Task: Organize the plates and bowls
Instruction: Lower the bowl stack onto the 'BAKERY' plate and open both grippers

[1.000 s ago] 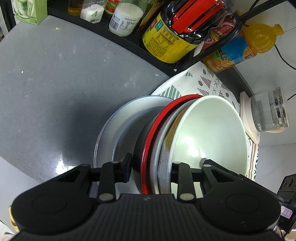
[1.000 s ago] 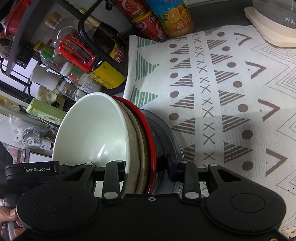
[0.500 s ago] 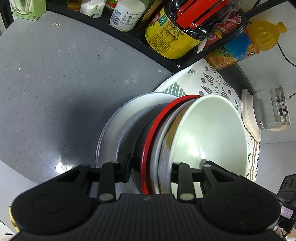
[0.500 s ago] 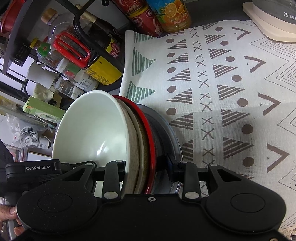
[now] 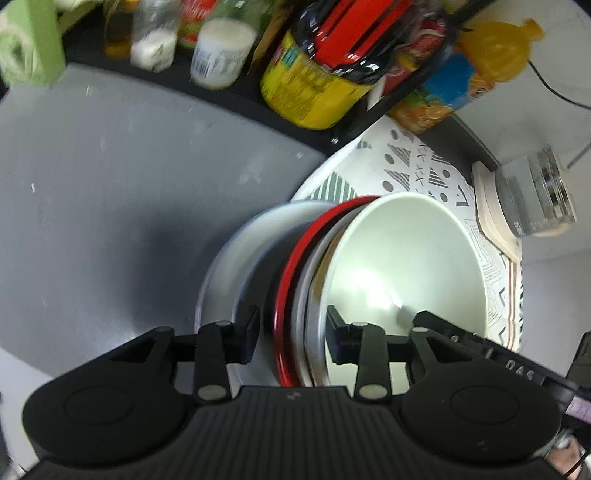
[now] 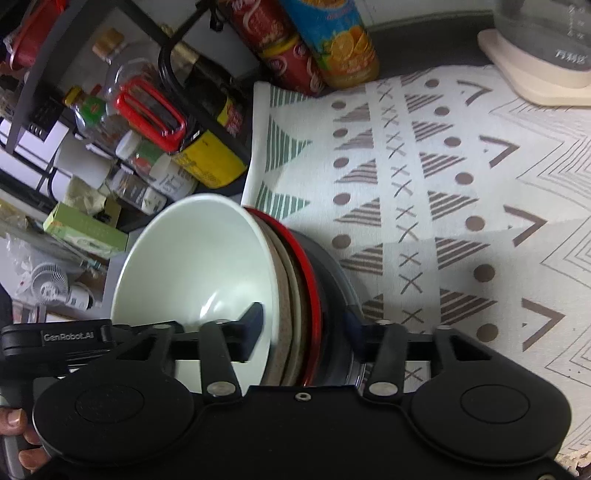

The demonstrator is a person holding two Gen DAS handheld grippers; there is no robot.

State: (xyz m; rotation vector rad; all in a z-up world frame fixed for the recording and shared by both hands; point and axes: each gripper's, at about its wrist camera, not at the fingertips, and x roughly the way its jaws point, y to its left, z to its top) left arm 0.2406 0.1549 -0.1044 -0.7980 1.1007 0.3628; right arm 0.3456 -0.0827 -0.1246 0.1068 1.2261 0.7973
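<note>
L wrist: left gripper (image 5: 291, 338) jaws now opening, gaps both sides of the stack (image 5: 295, 314) where they pinched before; stack on grey counter (image 5: 110, 203), glossy white bowl (image 5: 402, 273) on top.

R wrist: right gripper (image 6: 304, 328) likewise opening, pads clear of stack; patterned mat (image 6: 443, 203) just right.

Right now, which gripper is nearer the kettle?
Right. Both straddle the bowl stack, jaws opening: right gripper on the side facing the kettle, left gripper on the far side.
</note>
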